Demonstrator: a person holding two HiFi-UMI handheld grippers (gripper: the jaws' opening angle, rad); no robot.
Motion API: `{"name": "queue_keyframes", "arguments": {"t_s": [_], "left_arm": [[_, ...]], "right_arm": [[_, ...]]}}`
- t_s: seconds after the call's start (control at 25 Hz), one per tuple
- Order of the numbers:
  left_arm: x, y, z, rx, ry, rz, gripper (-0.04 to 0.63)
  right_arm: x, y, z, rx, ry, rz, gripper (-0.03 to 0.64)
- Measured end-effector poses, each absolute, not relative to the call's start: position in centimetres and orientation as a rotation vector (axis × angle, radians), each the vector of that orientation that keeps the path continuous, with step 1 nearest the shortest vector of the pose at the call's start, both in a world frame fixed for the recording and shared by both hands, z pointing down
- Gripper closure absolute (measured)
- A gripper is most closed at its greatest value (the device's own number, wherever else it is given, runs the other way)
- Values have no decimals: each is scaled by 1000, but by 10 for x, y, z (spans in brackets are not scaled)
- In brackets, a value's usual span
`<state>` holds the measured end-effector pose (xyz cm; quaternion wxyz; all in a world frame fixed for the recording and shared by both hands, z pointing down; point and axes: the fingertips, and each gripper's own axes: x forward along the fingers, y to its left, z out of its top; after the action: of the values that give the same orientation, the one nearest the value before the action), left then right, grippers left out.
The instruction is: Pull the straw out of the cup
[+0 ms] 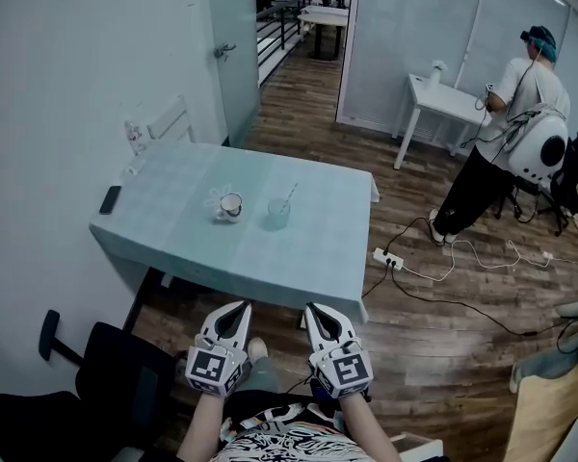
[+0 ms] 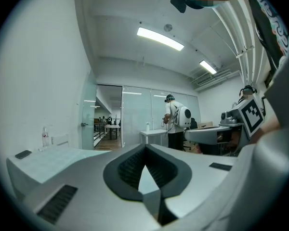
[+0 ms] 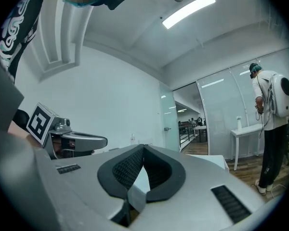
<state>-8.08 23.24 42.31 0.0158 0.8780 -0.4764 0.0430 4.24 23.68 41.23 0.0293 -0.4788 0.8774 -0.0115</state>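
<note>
While the straw (image 1: 290, 196) stands in the cup (image 1: 278, 214) on the table (image 1: 318, 258), the left gripper (image 1: 240, 307) and right gripper (image 1: 314, 309) hover well short of it, jaws clenched on nothing.

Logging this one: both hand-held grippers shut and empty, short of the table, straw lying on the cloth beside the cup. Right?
No. The head view shows the straw standing in the cup, not lying beside it. The left hand-held gripper and right hand-held gripper are shut, empty, short of the table.
</note>
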Motion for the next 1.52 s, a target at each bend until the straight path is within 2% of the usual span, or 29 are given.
{"name": "queue_keyframes", "arguments": {"t_s": [0.44,0.84,1.52], "left_arm": [[-95,105,436,2713,-1478,93,574],[-99,-20,444,2733,-1379,149,574],[-122,-97,477,2683,-1281,165,574]], "right_arm": [[62,113,419,-1657,2592,-88,591],[43,0,438,-1760,2607,-138,592],[37,-65,470,-1954,2604,-275,591]]}}
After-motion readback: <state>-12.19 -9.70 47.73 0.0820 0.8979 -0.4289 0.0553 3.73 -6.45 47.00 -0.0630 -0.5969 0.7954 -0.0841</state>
